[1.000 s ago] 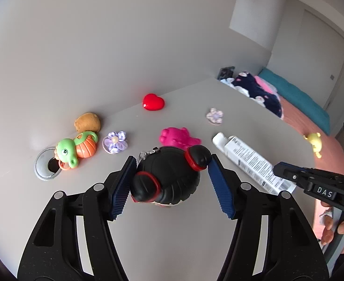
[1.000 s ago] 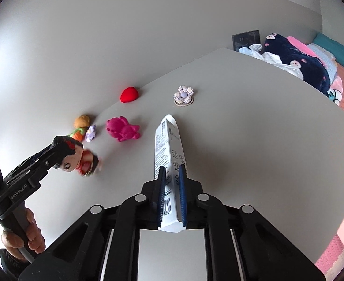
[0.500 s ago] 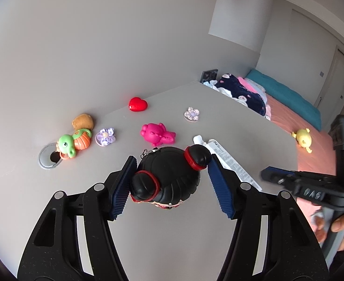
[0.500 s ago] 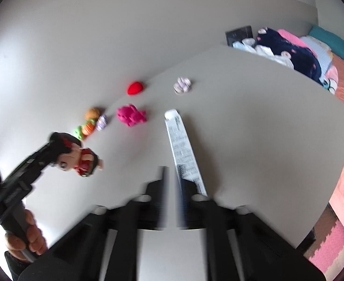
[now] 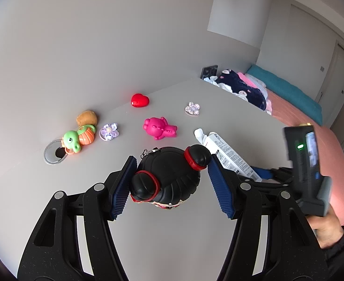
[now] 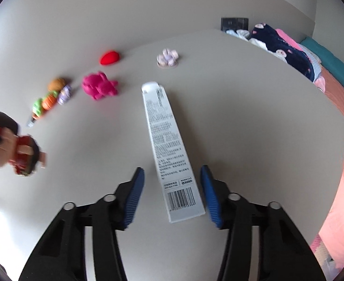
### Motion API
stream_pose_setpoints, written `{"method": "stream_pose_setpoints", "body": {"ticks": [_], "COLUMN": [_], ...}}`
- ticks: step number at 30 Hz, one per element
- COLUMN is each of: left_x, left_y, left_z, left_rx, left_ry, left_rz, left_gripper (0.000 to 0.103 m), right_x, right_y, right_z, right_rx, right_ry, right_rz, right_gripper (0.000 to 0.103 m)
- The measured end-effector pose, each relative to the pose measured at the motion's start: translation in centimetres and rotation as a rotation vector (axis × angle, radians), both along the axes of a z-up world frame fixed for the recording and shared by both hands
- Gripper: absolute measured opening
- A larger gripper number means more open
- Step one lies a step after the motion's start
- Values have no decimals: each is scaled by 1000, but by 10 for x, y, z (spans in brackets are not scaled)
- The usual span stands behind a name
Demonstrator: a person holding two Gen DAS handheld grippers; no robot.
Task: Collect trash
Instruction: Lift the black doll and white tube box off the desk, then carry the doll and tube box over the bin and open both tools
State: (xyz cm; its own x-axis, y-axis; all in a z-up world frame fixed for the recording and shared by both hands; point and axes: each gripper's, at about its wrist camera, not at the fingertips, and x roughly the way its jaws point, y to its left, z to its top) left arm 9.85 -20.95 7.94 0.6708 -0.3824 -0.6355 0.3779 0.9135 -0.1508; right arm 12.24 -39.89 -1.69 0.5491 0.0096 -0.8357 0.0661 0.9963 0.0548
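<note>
Right wrist: box (image 6: pixel 172 149) between closing claw (image 6: pixel 172 193).

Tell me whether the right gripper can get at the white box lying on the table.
Probably yes: the white box lies flat between the right gripper, whose jaws are closing without touching it yet; nothing blocks it.

Both wrist views look down—close—sharing the table (image 5: pixel 83 201).
</note>
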Motion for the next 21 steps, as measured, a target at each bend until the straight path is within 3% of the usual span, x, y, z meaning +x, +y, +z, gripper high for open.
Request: {"method": "stream_pose_setpoints", "body": {"ticks": [1,2,12,21], "left_x": [0,-1,-17,-50], "left_y": [-1,-3,-43,-108], "left_z": [0,0,6,8], "left_rx": [2,4,10,11], "left_ry": [1,0,-13,-15], "left_rz": [-3,-7,-77,-193], "left_gripper": [61,61,61,61], "right_x": [-1,-1,-34,-85], "right_y": [2,3,-28,-74], "right_z": [1,1,43,66], "right_rx": [-30,-44,-22,-22], "right_ry": [-14,-11,-112,-154], "right_rz": [8,13,-29,-93], "right_gripper": [29,29,29,29]}}
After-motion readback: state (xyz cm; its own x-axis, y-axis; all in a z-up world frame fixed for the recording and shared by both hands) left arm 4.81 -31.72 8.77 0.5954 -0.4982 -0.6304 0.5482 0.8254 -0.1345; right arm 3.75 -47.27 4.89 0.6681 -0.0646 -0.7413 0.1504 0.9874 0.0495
